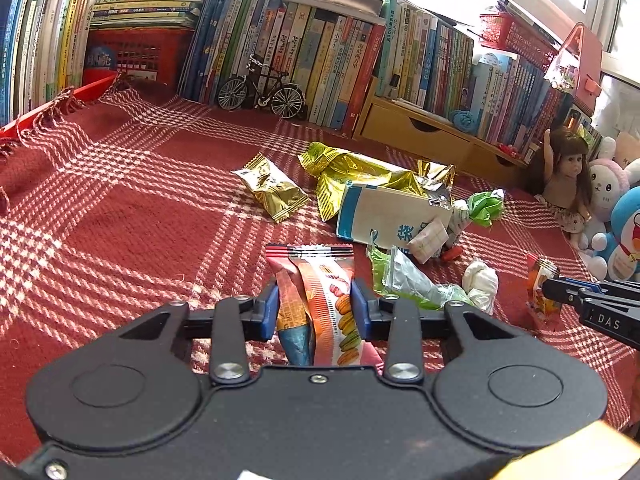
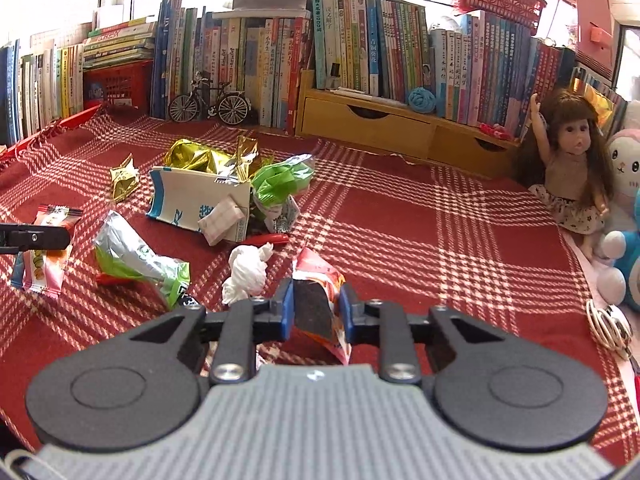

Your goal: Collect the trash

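Left gripper (image 1: 316, 308): clamped on macaron wrapper (image 1: 328, 300), blue pads pressed on both of its sides; wrapper stuck out forward between the fingers, top seam toward the books.
Right gripper (image 2: 316, 312): clenched on red wrapper (image 2: 320, 304), pads squeezing it; torn wrapper showed a dark inside, lower end hung below the fingers.
Cloth (image 1: 140, 208): red plaid, covered the whole surface, fringed edge at far left.
Tissue (image 2: 246, 270): white wad on cloth, just left of right gripper.
Green bag (image 2: 136, 260): crumpled, silver and green, on cloth between the two grippers.
Carton (image 2: 192, 204): white and blue, flattened, in the pile mid-cloth, with a small checked packet on it.
Gold bag (image 1: 352, 172): big crumpled foil, behind carton, touching it.
Gold packet (image 1: 272, 188): small, alone, left of the pile.
Green wrap (image 2: 280, 180): bunched, right end of pile.
Books (image 1: 320, 52): row along back edge.
Bicycle (image 1: 262, 90): small model, before the books.
Doll (image 2: 572, 160): right edge, beside plush toys (image 2: 628, 168).
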A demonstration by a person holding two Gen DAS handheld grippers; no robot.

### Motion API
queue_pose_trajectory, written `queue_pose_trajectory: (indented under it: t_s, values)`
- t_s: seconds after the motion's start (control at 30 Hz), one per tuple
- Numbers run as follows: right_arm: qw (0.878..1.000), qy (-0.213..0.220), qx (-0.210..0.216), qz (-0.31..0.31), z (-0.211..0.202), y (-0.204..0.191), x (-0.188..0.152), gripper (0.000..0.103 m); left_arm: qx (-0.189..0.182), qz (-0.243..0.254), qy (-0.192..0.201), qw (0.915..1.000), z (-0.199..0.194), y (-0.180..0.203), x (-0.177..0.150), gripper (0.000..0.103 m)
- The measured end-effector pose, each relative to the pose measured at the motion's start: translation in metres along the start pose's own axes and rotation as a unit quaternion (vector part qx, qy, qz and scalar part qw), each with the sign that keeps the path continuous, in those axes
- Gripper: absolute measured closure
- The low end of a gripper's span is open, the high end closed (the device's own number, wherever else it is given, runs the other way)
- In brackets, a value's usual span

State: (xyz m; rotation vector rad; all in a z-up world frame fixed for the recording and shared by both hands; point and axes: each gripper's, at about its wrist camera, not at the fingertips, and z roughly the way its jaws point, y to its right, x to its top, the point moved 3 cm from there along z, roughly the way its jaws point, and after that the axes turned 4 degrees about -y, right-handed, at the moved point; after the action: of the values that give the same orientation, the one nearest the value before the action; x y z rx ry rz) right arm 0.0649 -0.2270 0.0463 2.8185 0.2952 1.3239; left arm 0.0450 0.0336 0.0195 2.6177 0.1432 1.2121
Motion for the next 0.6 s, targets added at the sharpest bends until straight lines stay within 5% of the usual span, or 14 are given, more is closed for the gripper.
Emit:
queue_pose_trajectory:
  t_s: [0.6]
  values:
    - [0.997,0.035,0.029,0.055,-0.068,0.01,-0.009,0.082,-0.025,0.023,0.004,0.9994,-0.046,0.01,-0.015,0.069]
